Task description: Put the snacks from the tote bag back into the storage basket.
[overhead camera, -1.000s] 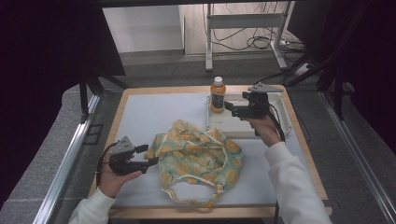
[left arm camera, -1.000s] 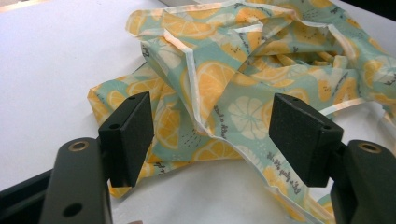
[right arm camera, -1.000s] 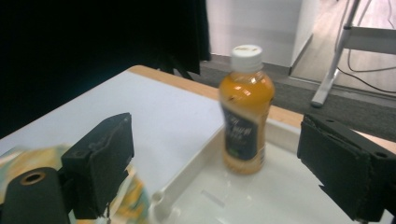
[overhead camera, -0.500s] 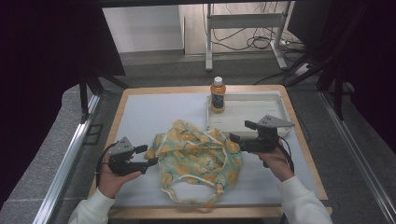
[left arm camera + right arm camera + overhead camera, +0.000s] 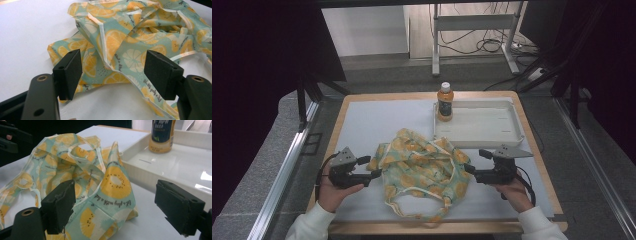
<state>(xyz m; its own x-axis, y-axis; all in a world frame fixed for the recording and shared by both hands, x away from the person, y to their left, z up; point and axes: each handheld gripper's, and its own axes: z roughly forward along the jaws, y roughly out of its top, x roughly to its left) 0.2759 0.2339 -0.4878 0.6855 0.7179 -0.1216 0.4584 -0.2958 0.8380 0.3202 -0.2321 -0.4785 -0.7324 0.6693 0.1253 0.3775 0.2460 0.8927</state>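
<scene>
A crumpled teal cloth bag (image 5: pixel 422 167) printed with orange slices lies mid-table, its handle loops toward the near edge. My left gripper (image 5: pixel 377 173) rests at the bag's left edge, open; in the left gripper view the bag's (image 5: pixel 125 37) folded edge lies between the jaws of this gripper (image 5: pixel 113 72), untouched by the pads. My right gripper (image 5: pixel 467 169) sits low at the bag's right edge, open. Its jaws have just been closing slightly. In the right gripper view a raised corner of the bag (image 5: pixel 112 182) stands between them, not pinched by the gripper (image 5: pixel 115 202).
A white tray (image 5: pixel 492 122) stands at the back right, with an orange drink bottle (image 5: pixel 445 102) upright in its left corner; the bottle (image 5: pixel 161 135) and the tray (image 5: pixel 175 165) lie just beyond my right jaws. A white mat (image 5: pixel 362 125) covers the wooden table.
My right gripper has come down from beside the bottle toward me, and now sits at the bag's right edge. The left gripper and the bag have kept still.
</scene>
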